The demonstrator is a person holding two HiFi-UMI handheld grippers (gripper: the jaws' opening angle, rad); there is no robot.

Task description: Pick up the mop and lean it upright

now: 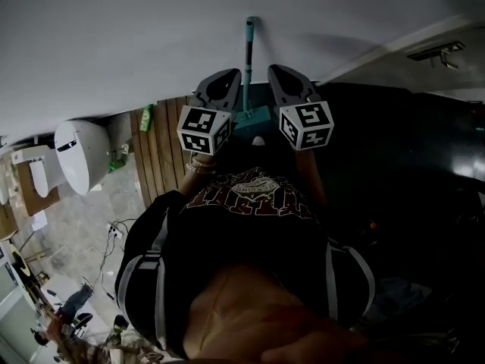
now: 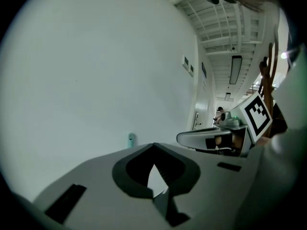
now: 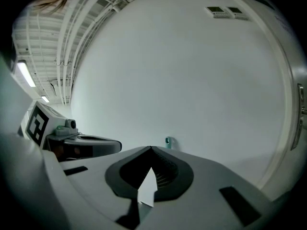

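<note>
The mop leans upright against the white wall. Its teal handle (image 1: 248, 55) runs up the wall from a teal head (image 1: 252, 117) that stands between my two marker cubes. My left gripper (image 1: 229, 74) is just left of the handle and my right gripper (image 1: 276, 70) just right of it, and neither touches it. In the left gripper view the handle's top end (image 2: 131, 139) shows beyond my left gripper (image 2: 153, 145), whose jaws meet at the tip with nothing in them. The right gripper view shows the same end (image 3: 168, 142) past my shut, empty right gripper (image 3: 151, 148).
The white wall (image 1: 151, 36) fills the space ahead. Brown wooden slats (image 1: 155, 154) and a white rounded machine (image 1: 77, 154) lie to the left, with cables (image 1: 114, 233) on the floor. A dark surface (image 1: 409, 158) is at the right. A corridor with a distant person (image 2: 219, 113) runs along the wall.
</note>
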